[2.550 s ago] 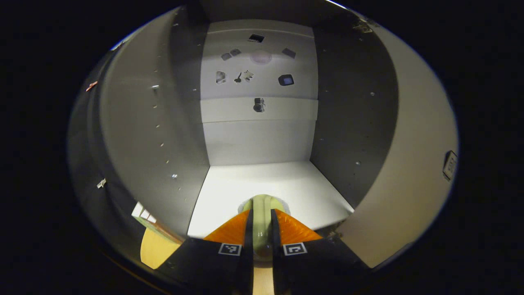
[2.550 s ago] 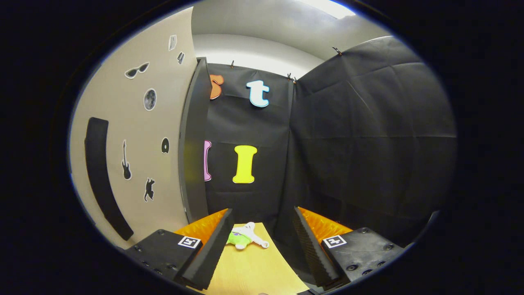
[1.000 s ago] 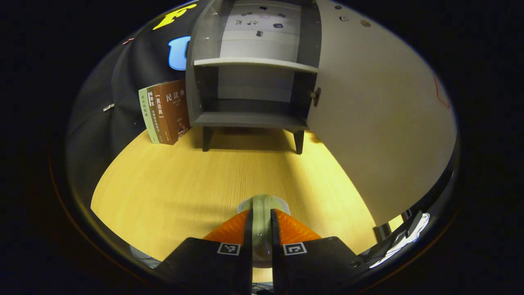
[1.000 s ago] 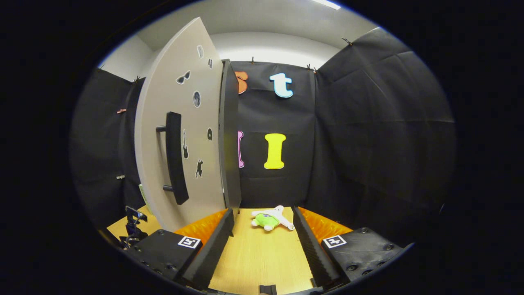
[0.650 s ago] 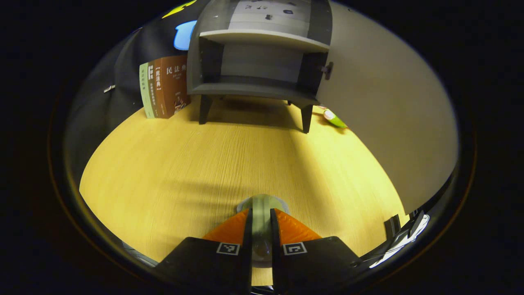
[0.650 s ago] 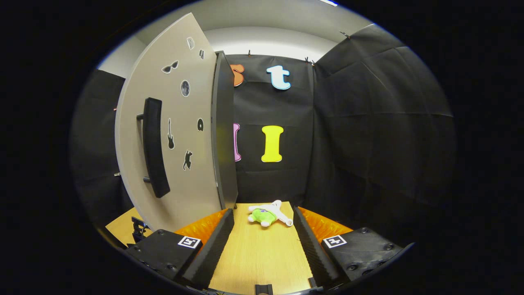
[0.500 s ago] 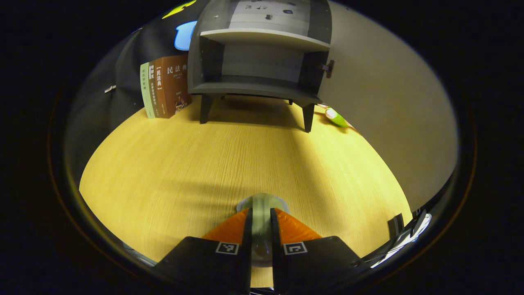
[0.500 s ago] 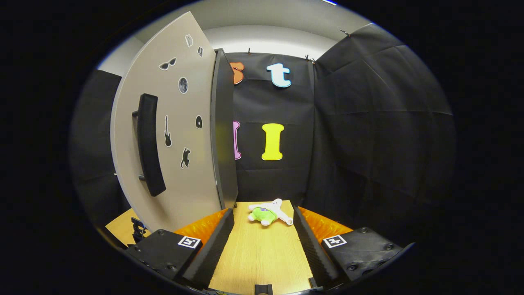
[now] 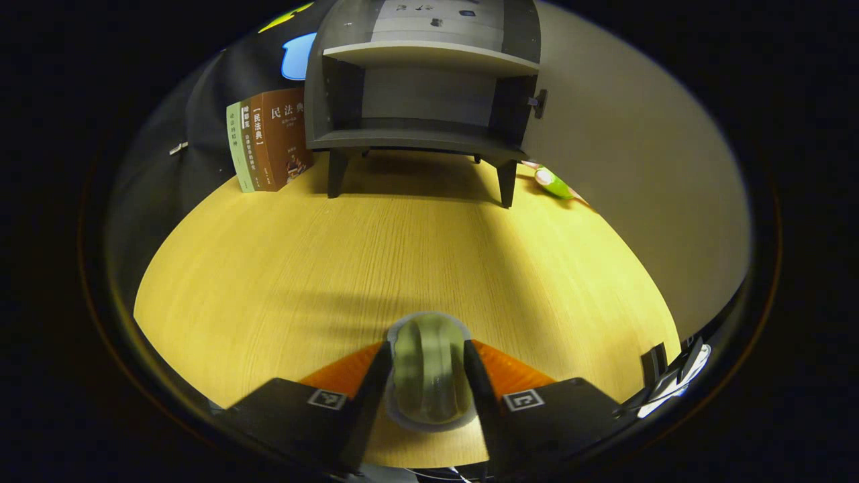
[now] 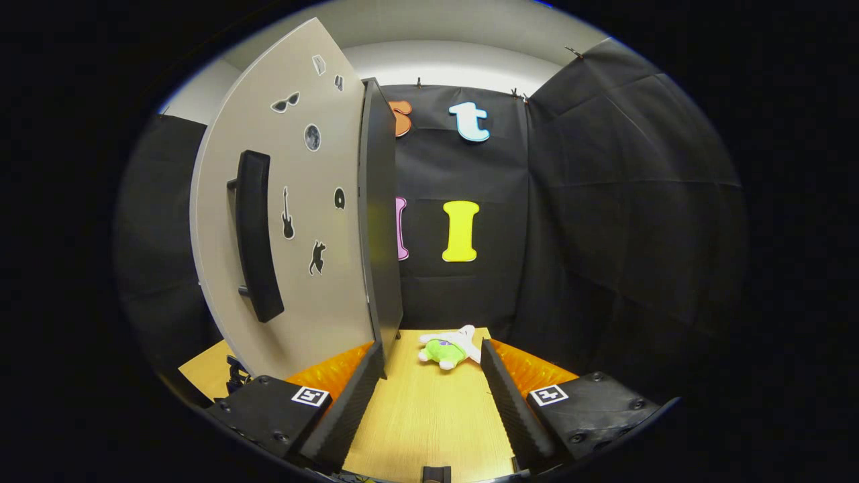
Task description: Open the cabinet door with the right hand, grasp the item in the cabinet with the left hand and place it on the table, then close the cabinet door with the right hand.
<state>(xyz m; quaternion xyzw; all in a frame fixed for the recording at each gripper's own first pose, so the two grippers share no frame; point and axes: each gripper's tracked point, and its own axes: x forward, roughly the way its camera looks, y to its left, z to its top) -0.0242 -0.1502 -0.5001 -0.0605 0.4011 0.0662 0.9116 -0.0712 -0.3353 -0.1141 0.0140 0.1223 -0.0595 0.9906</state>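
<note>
L gripper (image 9: pixel 423 376) jaws spread, green item (image 9: pixel 429 376) loose between, on table (image 9: pixel 268 282); R gripper (image 10: pixel 431 382) wide, door (image 10: pixel 295 221) open.

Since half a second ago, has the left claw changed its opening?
Yes. The left claw has opened: its fingers now stand apart from the pale green item, which rests on the table.

books (image 9: pixel 267 144) left of cabinet (image 9: pixel 423 87) | door (image 9: pixel 631 181) right | all on table (image 9: pixel 402 261)
</note>
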